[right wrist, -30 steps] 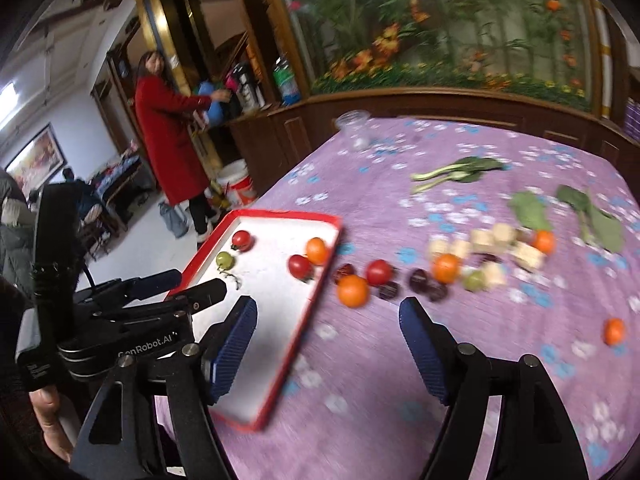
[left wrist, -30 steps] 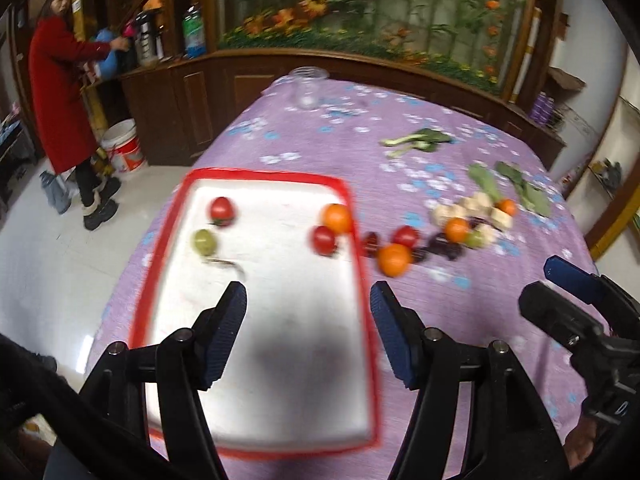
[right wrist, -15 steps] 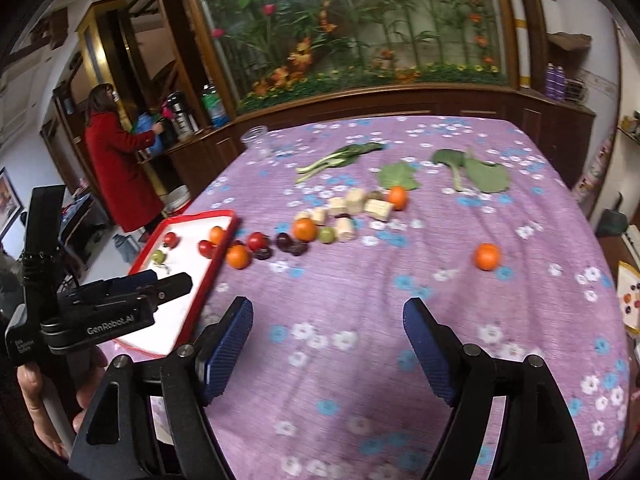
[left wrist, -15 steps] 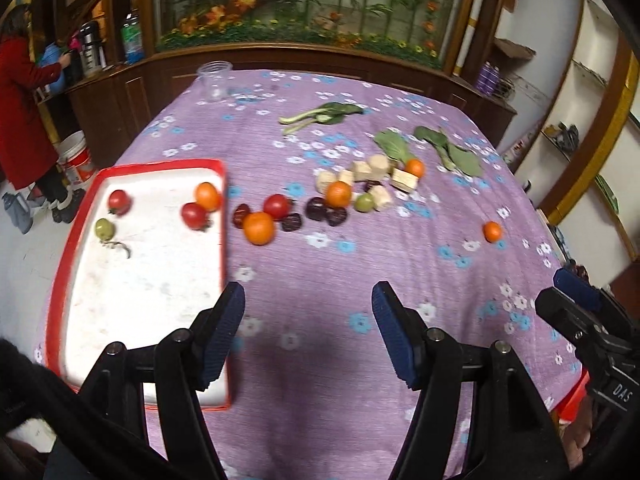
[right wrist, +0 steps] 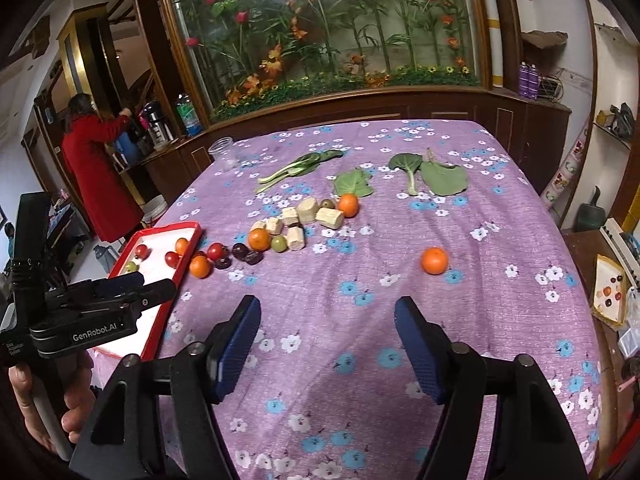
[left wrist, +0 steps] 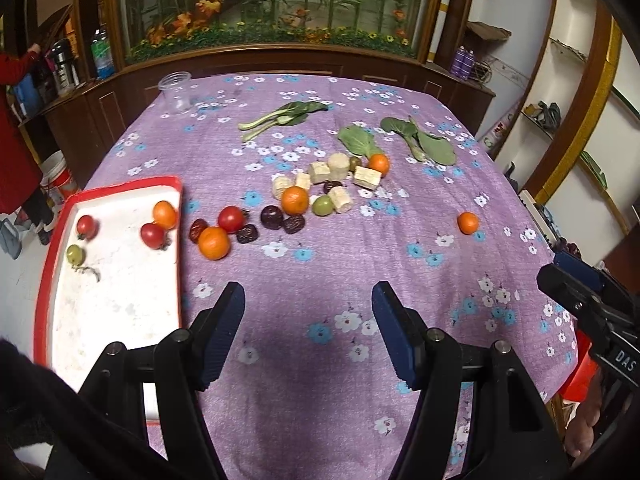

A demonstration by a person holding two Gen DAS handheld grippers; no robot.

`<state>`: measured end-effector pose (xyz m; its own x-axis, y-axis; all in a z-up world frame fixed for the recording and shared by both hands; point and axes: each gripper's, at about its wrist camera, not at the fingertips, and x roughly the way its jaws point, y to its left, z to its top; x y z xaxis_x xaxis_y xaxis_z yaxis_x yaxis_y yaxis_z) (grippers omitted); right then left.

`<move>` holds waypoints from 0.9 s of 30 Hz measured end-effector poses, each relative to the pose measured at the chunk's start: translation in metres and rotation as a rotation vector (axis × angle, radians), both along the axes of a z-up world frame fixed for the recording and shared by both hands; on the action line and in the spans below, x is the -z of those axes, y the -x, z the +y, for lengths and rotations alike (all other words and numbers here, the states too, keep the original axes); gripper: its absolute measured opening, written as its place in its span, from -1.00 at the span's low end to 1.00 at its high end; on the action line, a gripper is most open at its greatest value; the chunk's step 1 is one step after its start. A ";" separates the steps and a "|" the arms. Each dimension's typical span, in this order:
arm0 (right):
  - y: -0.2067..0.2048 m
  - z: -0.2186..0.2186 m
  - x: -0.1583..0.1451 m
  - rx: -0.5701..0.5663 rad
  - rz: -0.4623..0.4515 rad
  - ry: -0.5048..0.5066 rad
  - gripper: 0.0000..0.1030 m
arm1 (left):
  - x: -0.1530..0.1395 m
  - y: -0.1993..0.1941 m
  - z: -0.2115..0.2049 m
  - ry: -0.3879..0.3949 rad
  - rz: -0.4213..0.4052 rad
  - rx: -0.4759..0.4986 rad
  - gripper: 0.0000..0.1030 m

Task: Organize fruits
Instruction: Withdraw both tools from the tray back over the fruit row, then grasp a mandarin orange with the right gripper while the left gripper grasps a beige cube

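Tray partly filled; both tools empty.
I saw the red-rimmed tray (left wrist: 120,184) holding two red tomatoes, an orange one and a green one; remaining fruits (left wrist: 256,224) lay just right of it on the cloth. Left gripper (left wrist: 308,304) stood apart; right gripper (right wrist: 328,316), apart, had just been closing on nothing.

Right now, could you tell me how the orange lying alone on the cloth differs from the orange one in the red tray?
The lone orange lies on the purple cloth, apart from all other fruit; the tray orange sits in the red tray near its rim, touching a red tomato. The lone orange looks round; the tray orange looks slightly oval. Both are small, orange and ungripped.
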<state>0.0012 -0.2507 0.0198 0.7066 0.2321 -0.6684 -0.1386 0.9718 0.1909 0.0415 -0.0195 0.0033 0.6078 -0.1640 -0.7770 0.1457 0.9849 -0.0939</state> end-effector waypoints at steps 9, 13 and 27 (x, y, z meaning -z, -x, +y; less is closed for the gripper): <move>-0.019 -0.016 0.012 0.083 0.042 0.010 0.13 | 0.004 -0.022 -0.021 -0.015 0.008 0.106 0.26; -0.029 -0.018 0.017 0.103 0.053 0.016 0.13 | 0.010 -0.033 -0.028 -0.013 0.026 0.147 0.26; -0.066 -0.021 0.038 0.133 0.105 0.026 0.13 | 0.031 -0.058 -0.035 -0.015 0.068 0.188 0.26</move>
<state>0.0671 -0.2721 -0.0183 0.6563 0.1223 -0.7446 0.0112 0.9851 0.1717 0.0993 -0.0548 -0.0280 0.5134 -0.2573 -0.8187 0.3207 0.9424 -0.0951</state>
